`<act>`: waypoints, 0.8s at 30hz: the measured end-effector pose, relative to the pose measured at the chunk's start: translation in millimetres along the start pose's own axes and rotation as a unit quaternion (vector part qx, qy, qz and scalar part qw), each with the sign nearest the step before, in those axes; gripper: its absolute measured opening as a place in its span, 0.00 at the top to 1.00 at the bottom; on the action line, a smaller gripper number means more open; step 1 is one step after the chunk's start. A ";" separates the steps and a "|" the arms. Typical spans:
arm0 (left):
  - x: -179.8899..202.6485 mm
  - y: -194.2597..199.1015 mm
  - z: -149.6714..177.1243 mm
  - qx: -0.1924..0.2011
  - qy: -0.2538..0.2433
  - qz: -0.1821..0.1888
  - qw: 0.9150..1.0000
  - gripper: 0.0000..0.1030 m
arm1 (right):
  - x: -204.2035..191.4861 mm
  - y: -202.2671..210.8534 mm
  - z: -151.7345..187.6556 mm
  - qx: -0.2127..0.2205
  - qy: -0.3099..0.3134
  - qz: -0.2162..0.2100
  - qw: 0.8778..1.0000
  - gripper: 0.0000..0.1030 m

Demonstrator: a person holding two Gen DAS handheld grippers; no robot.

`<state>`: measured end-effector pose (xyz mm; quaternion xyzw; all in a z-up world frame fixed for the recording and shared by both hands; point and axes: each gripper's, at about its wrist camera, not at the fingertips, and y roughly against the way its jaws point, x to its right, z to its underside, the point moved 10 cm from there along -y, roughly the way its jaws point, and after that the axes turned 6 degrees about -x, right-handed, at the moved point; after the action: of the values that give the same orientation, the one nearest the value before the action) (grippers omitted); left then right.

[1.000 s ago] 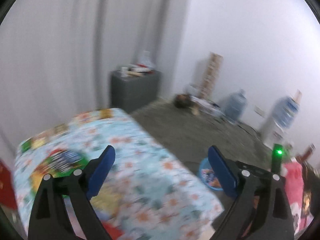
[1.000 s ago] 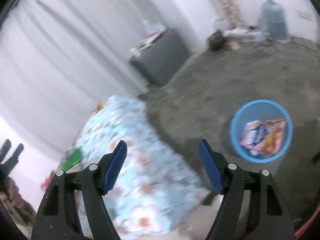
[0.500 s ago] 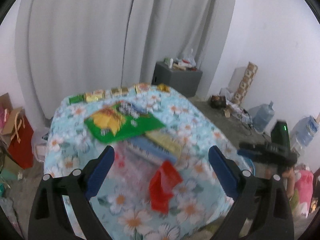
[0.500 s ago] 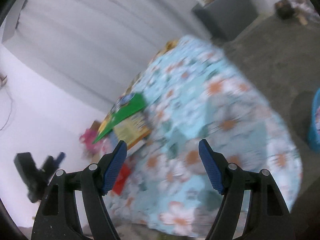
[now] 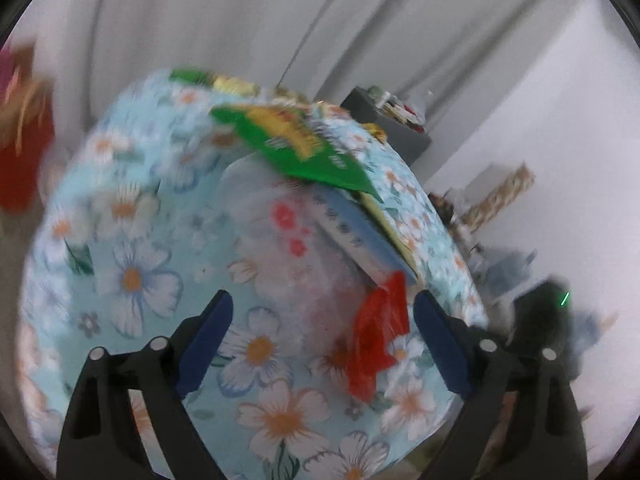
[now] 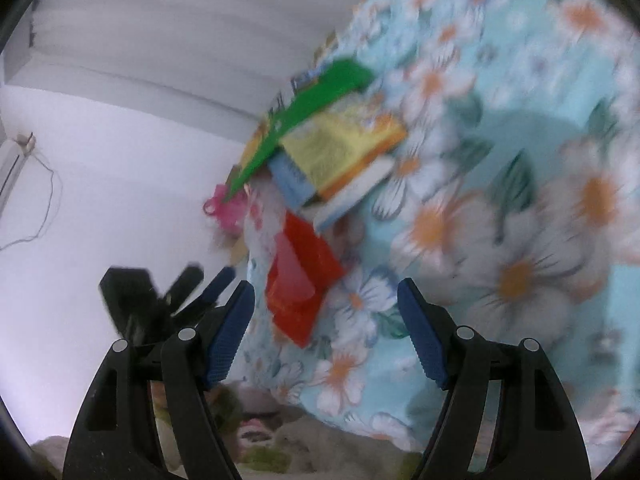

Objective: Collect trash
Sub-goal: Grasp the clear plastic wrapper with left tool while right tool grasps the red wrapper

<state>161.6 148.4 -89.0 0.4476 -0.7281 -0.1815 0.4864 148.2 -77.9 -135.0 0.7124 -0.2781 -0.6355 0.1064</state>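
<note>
- Your left gripper (image 5: 320, 340) has its jaws wide apart with nothing clamped; they have just been closing a little, and only the cloth shows between them.
- Your right gripper (image 6: 326, 320) also stands apart and empty, with nothing touching its pads.
- The red wrapper (image 5: 378, 338) lies flat on the flowered tablecloth (image 5: 132, 276), close ahead of both grippers. In the left wrist view it sits just inside the right-hand finger; in the right wrist view it sits nearer the left-hand finger (image 6: 232, 324).
- Just beyond the wrapper a blue and white packet (image 5: 360, 240) rests on the cloth, partly under a yellow packet (image 6: 340, 148).
- A green packet (image 5: 308, 152) overlaps both from the far side.
- A row of small packets (image 5: 232, 84) lines the far edge of the table; blur hides what they are.
- Behind the table hangs a grey curtain (image 5: 248, 20), with a grey cabinet (image 5: 388, 128) beside the white wall.
- The left gripper also shows at lower left in the right wrist view.
</note>
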 end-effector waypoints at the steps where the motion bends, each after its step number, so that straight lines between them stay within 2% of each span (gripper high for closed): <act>1: -8.1 -4.3 -1.8 -0.006 0.026 0.017 1.000 0.17 | 0.8 -8.5 1.3 -0.006 -0.005 0.000 1.000 0.33; 4: -25.7 -15.1 -6.9 -0.016 0.093 0.061 0.994 0.21 | 1.4 -25.0 -3.0 -0.008 -0.011 0.002 1.000 0.34; 10: -42.9 -35.7 -7.5 -0.034 0.156 0.101 0.982 0.34 | -2.6 -41.5 -18.3 0.000 -0.018 -0.003 1.000 0.40; 13: -44.5 -41.3 -8.8 -0.037 0.169 0.118 0.978 0.40 | -3.7 -48.4 -29.9 0.005 -0.018 0.000 1.000 0.43; 19: -43.7 -49.3 -10.9 -0.041 0.169 0.132 0.976 0.52 | -7.6 -68.3 -52.3 0.012 -0.010 0.006 1.000 0.47; 22: -42.3 -52.4 -12.2 -0.044 0.166 0.131 0.976 0.59 | -10.1 -78.6 -56.0 0.011 0.000 0.017 1.000 0.50; 24: -41.1 -54.4 -11.9 -0.045 0.154 0.121 0.980 0.64 | -13.4 -92.6 -59.4 0.010 0.005 0.026 1.000 0.50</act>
<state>203.1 155.4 -144.0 0.3565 -0.6843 -0.0835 0.6306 229.1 -6.6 -160.3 0.7094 -0.3023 -0.6259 0.1171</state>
